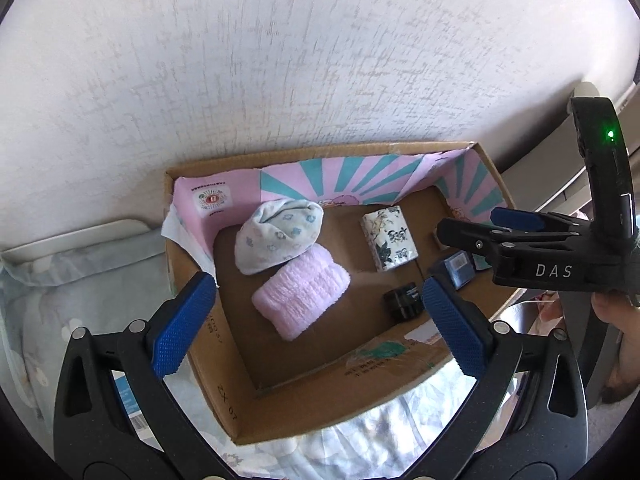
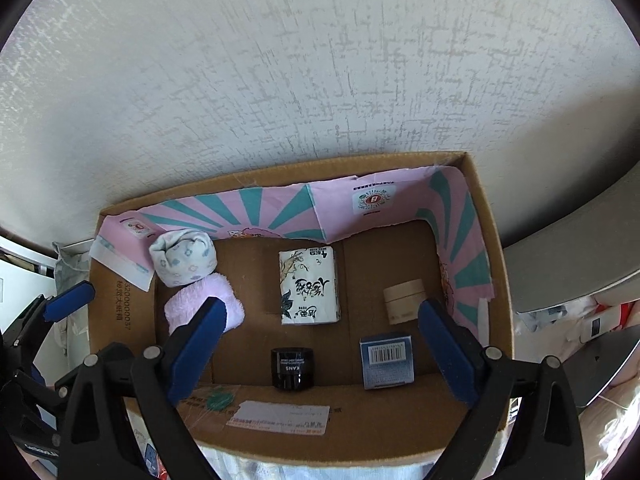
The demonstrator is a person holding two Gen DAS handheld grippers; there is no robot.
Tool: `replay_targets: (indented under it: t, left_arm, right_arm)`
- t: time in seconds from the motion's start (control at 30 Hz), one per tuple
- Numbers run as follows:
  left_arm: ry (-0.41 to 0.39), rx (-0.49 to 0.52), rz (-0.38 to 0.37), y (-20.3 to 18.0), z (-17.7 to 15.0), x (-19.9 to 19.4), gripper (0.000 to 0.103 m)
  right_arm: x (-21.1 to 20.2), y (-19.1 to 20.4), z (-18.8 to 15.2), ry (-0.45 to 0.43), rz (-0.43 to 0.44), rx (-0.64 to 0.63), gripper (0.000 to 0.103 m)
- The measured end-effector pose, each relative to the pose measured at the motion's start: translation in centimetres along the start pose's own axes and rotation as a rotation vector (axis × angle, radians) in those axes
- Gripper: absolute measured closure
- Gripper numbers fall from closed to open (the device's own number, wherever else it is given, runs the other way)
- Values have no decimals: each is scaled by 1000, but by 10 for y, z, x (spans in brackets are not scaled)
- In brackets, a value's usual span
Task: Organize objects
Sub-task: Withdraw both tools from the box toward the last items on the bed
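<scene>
An open cardboard box stands against the wall. Inside lie a white flowered cloth roll, a pink fluffy cloth roll, a tissue pack, a black jar, a blue carton and a beige jar. My left gripper is open and empty above the box's near left. My right gripper is open and empty above the box's front; it also shows in the left wrist view.
The box sits on a flowered bedsheet. A textured white wall rises behind it. A pink and teal paper liner covers the box's inner walls. Grey furniture and clutter lie at the right.
</scene>
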State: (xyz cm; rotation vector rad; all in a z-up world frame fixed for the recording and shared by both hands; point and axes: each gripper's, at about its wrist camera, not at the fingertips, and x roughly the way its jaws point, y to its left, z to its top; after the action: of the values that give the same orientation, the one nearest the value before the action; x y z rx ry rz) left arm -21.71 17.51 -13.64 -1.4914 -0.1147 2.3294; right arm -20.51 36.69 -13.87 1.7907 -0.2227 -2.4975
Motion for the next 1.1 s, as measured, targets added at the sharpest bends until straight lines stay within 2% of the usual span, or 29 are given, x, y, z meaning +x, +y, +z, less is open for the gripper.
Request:
replay_targets:
  t: [0.2,0.5,0.67,0.73,0.83,1.1]
  left_arm:
    - [-56,10,17,-4,-4,-33,0]
    - [-172,-3,40,-5,-22,-98,0]
    - [-248,6,73,-13,-42,-132,0]
    - [-268,-3,76,-15,-51,-143,0]
    - [-301,-13,78,-19,-69,-156,0]
    - [-325,-33,85,-25,-114,-174,0]
  right_arm:
    - [-26,20,2,-58,19,-2,7]
    - [-85,40,-21,-180,38,-67,7]
    - [-109,48,-44,-246,37,-77,7]
    - [-117,49,-55,-265,33,-82,2]
    - [-123,51,-71,-285,34,-82,1]
    - [-125,51,-119,-310,29,-74,1]
